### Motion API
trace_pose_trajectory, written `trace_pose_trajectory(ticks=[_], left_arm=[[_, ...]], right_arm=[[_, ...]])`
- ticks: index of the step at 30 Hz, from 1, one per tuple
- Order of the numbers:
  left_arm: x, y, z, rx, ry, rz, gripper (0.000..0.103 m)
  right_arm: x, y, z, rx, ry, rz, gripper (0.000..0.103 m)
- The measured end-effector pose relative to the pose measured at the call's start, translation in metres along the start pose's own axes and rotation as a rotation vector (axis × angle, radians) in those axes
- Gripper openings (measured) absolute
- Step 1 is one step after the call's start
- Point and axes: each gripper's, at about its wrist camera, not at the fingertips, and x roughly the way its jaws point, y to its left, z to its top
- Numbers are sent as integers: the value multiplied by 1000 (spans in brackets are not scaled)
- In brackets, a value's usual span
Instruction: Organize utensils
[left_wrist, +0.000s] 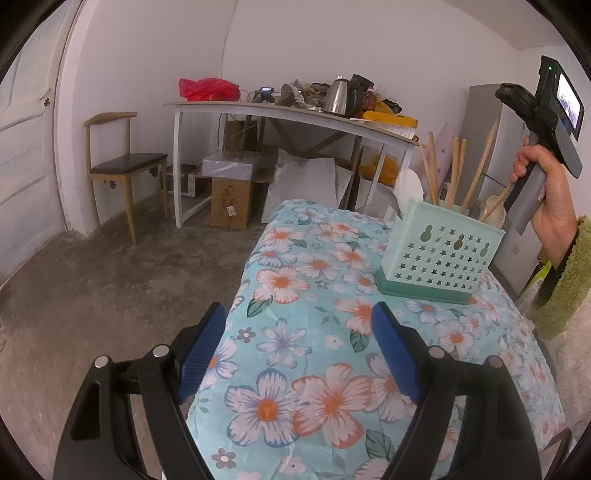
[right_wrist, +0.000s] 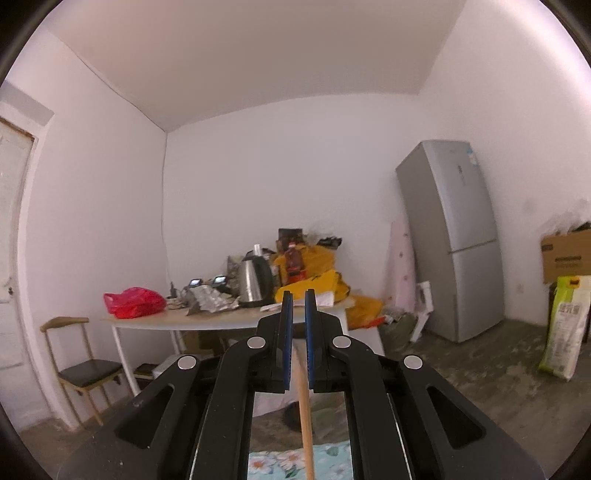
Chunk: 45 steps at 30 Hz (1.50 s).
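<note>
Utensils stand handle-up in the green perforated holder (left_wrist: 441, 251) ahead and right of the wide-open, empty left tongs (left_wrist: 299, 347), while the right tongs (right_wrist: 298, 321), raised high, pinch a wooden stick (right_wrist: 304, 417), probably bound for it

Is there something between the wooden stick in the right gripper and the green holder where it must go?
Nothing visible blocks it. The right gripper grips the wooden stick above the table; the green holder stands open-topped, though utensils already inside crowd it.

Bare floral tablecloth (left_wrist: 295, 332) lies open before the left gripper (left_wrist: 299, 350); the utensil holder (left_wrist: 439, 254), crowded with wooden handles (left_wrist: 456, 166), blocks the far right.
</note>
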Motion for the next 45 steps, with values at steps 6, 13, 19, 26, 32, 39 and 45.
trace_pose_trajectory(ticks=[6,13,19,26,32,39,45], left_arm=[[0,6,-2,-15,2,9,79],[-7,4,1,-14,-14,-4,79],[-14,-9,2,10,-23,-33,79],[-21,-21,2,17,-32,-53,79],[-18,-19,0,8,-12,-47,81],[13,-10,-10,8,92,-29,82],[38,-13,-19,23,163,-76,83]], right_arm=[[-5,-4,-10,-22,26,1,5],[-47,-28,8,60,22,40,6],[-80,-54,26,105,28,60,8],[-89,-67,48,150,78,138,20],[-70,-76,43,176,222,208,27],[-1,-66,50,63,590,401,39],[118,-54,33,-112,954,430,43]])
